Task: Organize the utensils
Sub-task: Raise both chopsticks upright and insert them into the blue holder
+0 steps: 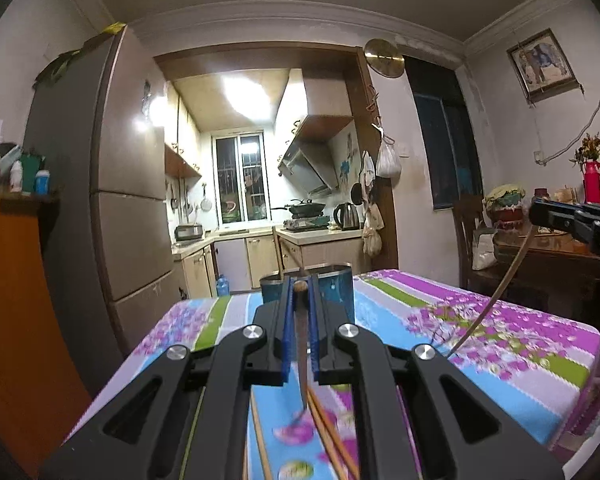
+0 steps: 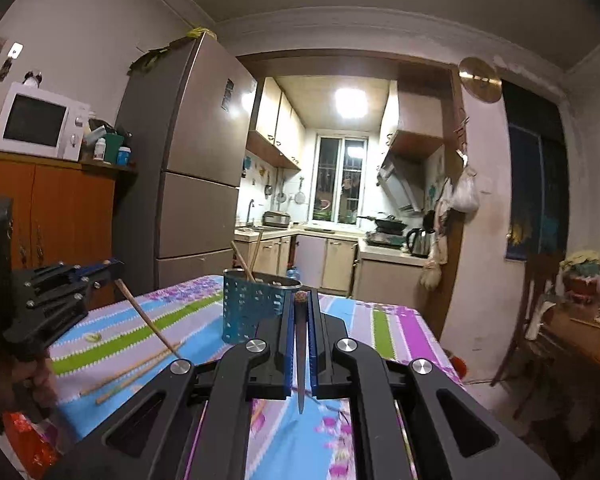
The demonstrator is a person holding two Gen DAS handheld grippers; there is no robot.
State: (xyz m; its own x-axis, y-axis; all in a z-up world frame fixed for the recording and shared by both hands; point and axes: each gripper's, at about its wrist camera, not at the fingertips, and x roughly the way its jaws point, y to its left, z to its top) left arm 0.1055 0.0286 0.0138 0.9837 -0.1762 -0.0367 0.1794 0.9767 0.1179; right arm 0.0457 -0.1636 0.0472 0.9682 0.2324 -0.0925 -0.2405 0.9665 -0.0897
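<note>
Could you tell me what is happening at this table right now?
A person holds a gripper in each hand, sorting chopsticks into a holder. The left gripper is shut on one chopstick, and the right gripper is shut on another chopstick; both are held above the striped tablecloth. The blue perforated holder stands ahead and already has a couple of sticks in it. Two loose chopsticks lie on the cloth.
</note>
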